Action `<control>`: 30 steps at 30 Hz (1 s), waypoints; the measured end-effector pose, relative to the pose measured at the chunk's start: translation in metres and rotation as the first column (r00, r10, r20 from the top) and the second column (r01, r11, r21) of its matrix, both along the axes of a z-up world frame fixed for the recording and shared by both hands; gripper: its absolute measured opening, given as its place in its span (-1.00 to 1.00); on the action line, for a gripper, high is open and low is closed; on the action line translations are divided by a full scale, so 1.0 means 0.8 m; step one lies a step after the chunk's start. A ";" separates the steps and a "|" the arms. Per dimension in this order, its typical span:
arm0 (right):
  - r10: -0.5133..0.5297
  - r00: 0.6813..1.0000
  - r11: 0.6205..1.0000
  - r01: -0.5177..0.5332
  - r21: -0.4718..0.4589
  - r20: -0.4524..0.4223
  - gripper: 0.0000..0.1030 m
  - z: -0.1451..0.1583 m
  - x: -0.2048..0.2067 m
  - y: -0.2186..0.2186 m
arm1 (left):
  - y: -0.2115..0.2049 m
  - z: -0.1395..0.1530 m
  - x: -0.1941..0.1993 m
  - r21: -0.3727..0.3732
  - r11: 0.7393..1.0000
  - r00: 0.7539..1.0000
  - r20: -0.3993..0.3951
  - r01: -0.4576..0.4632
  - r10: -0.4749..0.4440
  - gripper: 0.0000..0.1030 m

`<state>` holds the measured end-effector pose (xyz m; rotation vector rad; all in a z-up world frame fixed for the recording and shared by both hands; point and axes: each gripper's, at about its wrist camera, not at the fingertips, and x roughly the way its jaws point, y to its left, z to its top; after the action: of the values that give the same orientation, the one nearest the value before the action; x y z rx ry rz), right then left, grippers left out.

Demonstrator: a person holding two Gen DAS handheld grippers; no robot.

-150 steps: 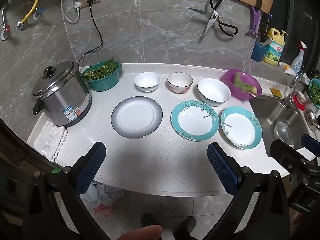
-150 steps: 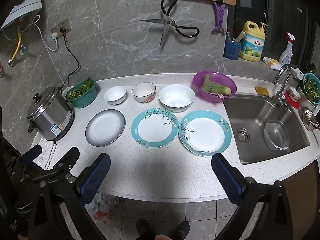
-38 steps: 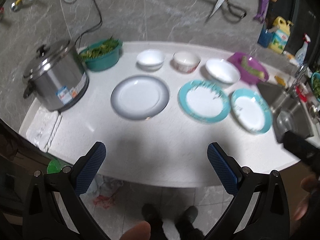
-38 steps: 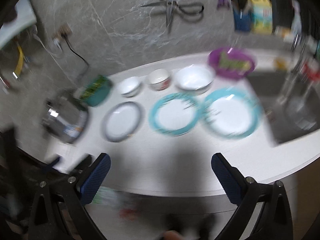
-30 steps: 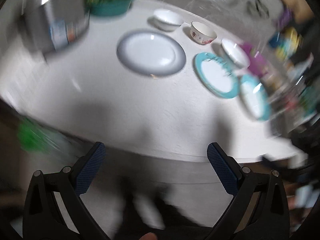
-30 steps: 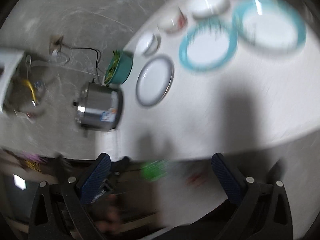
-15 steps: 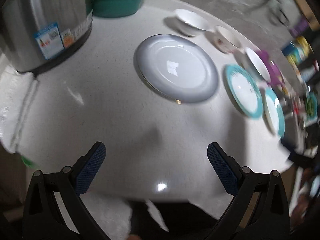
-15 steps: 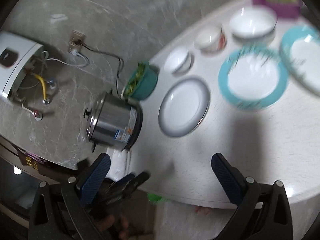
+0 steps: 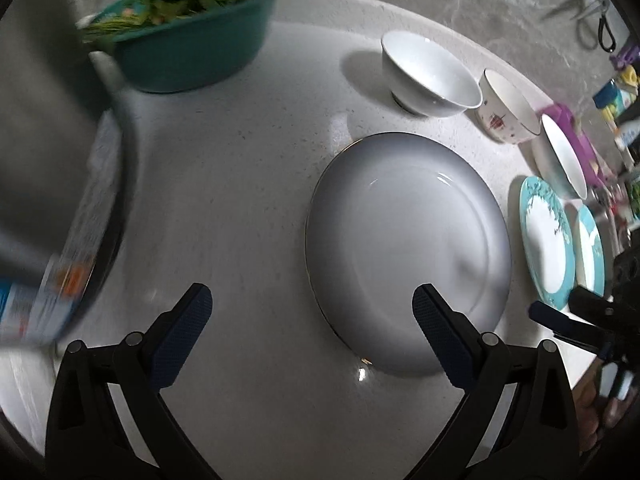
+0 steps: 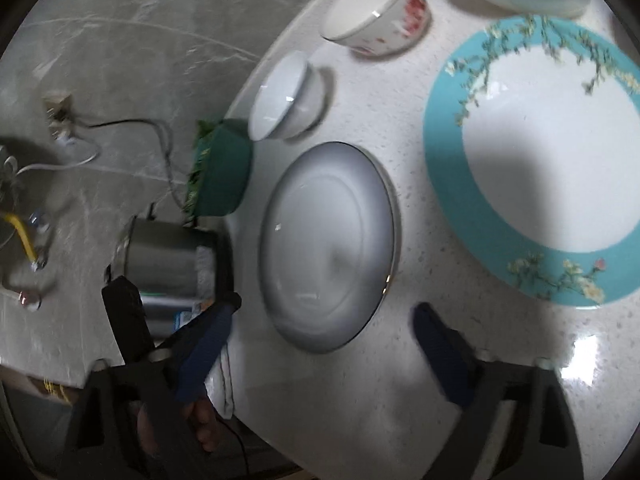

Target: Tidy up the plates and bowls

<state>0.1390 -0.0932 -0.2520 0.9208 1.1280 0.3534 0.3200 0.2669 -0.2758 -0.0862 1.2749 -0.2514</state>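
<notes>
- Grey-rimmed plate (image 9: 408, 264) lies flat on the white counter (image 9: 240, 184), nearest both tools, so it is likely the first piece to be picked up.
- The left gripper (image 9: 312, 324) hovers low at the plate's near edge with its jaws spread wide and nothing between them; one finger overlaps the rim, which suits sliding onto the edge.
- The right gripper (image 10: 320, 336) faces the same plate (image 10: 328, 244) from the other side, also spread and empty, perhaps to steady it.
- Two teal-rimmed plates (image 9: 548, 244) sit side by side to the right of the grey plate, a natural stacking partner.
- Three bowls stand in a row behind: a white bowl (image 9: 428, 76), a red-patterned bowl (image 9: 504, 108) and a wider white bowl (image 9: 564, 156), all upright and apart.
- A teal basin of greens (image 9: 188, 36) and a steel cooker (image 10: 172, 256) crowd the left end, limiting room there.
</notes>
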 end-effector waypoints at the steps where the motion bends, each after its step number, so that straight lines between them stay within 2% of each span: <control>1: -0.008 1.000 1.000 0.007 0.000 -0.016 0.54 -0.005 0.003 0.000 | -0.001 -0.004 0.010 0.006 1.000 1.000 -0.008 0.015 -0.015 0.93; 3: -0.044 0.998 0.999 0.043 -0.022 -0.049 0.49 -0.013 0.010 0.002 | -0.001 -0.011 0.031 0.019 0.998 0.998 -0.027 0.053 -0.052 0.87; 5: -0.069 0.995 0.997 0.067 -0.030 -0.069 0.44 -0.018 0.015 0.005 | 0.001 -0.014 0.043 -0.003 0.997 0.996 -0.033 0.082 -0.082 0.74; 7: -0.086 0.993 0.996 0.083 -0.041 -0.084 0.41 -0.021 0.018 0.005 | -0.002 -0.018 0.051 -0.018 0.993 0.992 -0.047 0.114 -0.115 0.50; 10: -0.110 0.990 0.993 0.107 -0.040 -0.087 0.32 -0.025 0.029 0.003 | -0.002 -0.026 0.067 -0.048 0.988 0.987 -0.065 0.145 -0.148 0.25; 15: -0.115 0.990 0.993 0.112 -0.041 -0.083 0.21 -0.029 0.046 0.000 | 0.001 -0.036 0.089 -0.054 0.980 0.976 -0.097 0.190 -0.194 0.21; 17: -0.108 0.990 0.994 0.105 -0.032 -0.087 0.10 -0.032 0.052 0.003 | 0.001 -0.036 0.092 -0.051 0.977 0.974 -0.085 0.207 -0.211 0.20; 23: -0.099 0.991 0.994 0.095 -0.055 -0.084 -0.03 -0.031 0.059 0.010 | -0.023 -0.041 0.104 -0.019 0.970 0.968 -0.069 0.241 -0.242 0.18; 25: -0.088 0.992 0.993 0.080 -0.091 -0.091 -0.14 -0.029 0.062 0.012 | -0.034 -0.041 0.104 -0.009 0.964 0.962 -0.061 0.265 -0.265 -0.13; 27: -0.077 0.993 0.989 0.065 -0.131 -0.094 -0.25 -0.027 0.063 0.015 | -0.043 -0.040 0.103 -0.009 0.956 0.954 -0.062 0.292 -0.292 -0.30; 30: -0.078 0.992 0.985 0.061 -0.160 -0.103 -0.46 -0.027 0.065 0.015 | -0.051 -0.039 0.104 0.017 0.952 0.950 -0.072 0.305 -0.304 -0.31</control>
<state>0.1912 -0.0811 -0.2739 0.8461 1.2027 0.1564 0.4030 0.2263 -0.3073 0.1290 1.3587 -0.4998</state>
